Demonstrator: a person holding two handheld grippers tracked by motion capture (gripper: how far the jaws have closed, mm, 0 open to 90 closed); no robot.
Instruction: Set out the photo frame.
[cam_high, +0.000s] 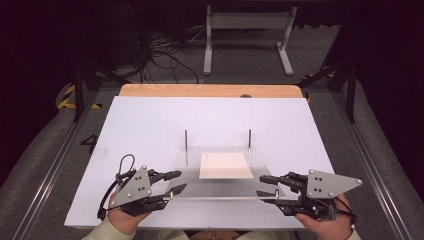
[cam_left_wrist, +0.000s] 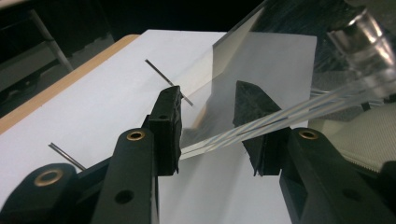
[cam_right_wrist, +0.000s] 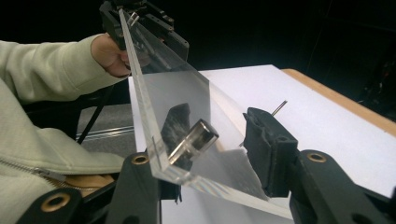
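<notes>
A clear acrylic plate (cam_high: 220, 172) lies over the near middle of the white tabletop (cam_high: 150, 125), its near edge between both grippers. The left gripper (cam_high: 172, 189) holds the near left corner, jaws closed on the plate's edge; the right gripper (cam_high: 265, 186) straddles the near right corner, but whether its pads press there cannot be told. Two thin metal pins (cam_high: 186, 139) stand upright at the plate's far side, well apart. Bare white surface lies open to both sides and beyond. A pale sheet (cam_high: 226, 165) shows through the transparent, glossy, thick-edged plate.
</notes>
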